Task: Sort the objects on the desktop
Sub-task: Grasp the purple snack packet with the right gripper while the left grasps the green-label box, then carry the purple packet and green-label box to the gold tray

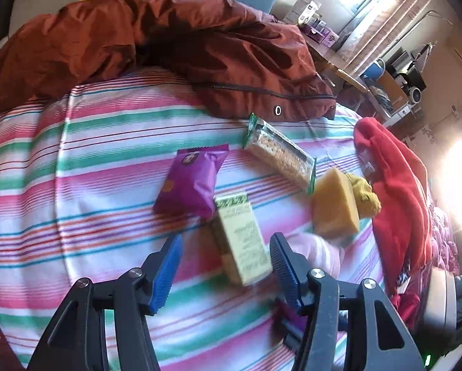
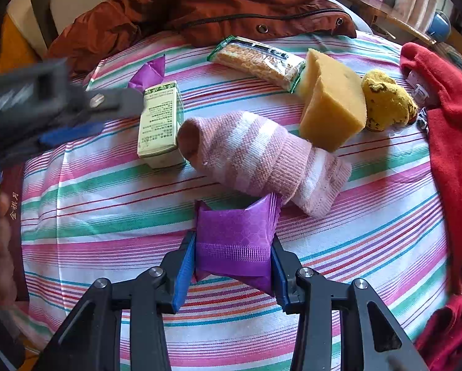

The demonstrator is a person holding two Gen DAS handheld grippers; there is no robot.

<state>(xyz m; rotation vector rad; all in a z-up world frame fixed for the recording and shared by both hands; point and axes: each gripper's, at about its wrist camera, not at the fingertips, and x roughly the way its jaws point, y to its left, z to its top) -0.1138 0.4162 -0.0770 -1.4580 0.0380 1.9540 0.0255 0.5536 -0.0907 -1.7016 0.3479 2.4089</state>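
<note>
My left gripper (image 1: 224,256) is open, its blue pads either side of a small green-and-cream box (image 1: 241,238) that stands on the striped cloth; the box also shows in the right wrist view (image 2: 161,123). My right gripper (image 2: 234,259) is shut on a purple packet (image 2: 235,238). A magenta snack bag (image 1: 193,181), a clear cracker pack (image 1: 280,154) (image 2: 258,58), a yellow sponge (image 1: 334,205) (image 2: 332,105), a pink striped sock (image 2: 258,157) and a yellow knitted item (image 2: 387,102) lie around them.
A rust-brown jacket (image 1: 169,43) is piled at the far edge of the striped cloth (image 1: 107,154). Red clothing (image 1: 394,185) (image 2: 450,123) lies along the right side. A desk with boxes (image 1: 317,21) stands beyond.
</note>
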